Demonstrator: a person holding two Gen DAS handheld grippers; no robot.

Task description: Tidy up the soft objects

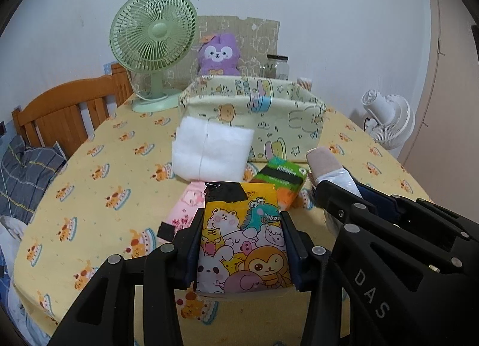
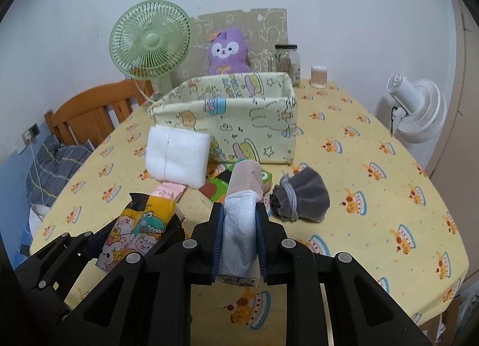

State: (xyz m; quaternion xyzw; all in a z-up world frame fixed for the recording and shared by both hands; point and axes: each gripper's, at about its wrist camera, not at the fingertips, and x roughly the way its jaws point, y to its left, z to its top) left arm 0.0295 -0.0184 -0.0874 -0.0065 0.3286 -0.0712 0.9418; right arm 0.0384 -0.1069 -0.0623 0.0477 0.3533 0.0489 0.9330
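Left wrist view: left tool (image 1: 241,244) clamped on a yellow cartoon-animal printed soft pack (image 1: 242,235), lower centre, its black-taped top hiding most of the print. Right tool body at lower right reads "DAS". Green-and-orange tissue pack (image 1: 281,180) label too small to read. Fabric storage box with pastel cartoon print (image 1: 254,112) sits mid-frame; lettering on its inner wall is illegible. White padded square cushion (image 1: 211,153) leans against the box's front left.

Right wrist view: right tool (image 2: 239,238) closed on a rolled white plastic bundle with a beige end (image 2: 242,196), centre frame. Only this view shows a grey drawstring pouch (image 2: 299,196) right of centre and a clear cup of cotton swabs (image 2: 318,76) by the glass jar (image 2: 289,60).

Yellow cake-print tabletop (image 2: 389,184) is open on the right, down to its curved lower-right edge.
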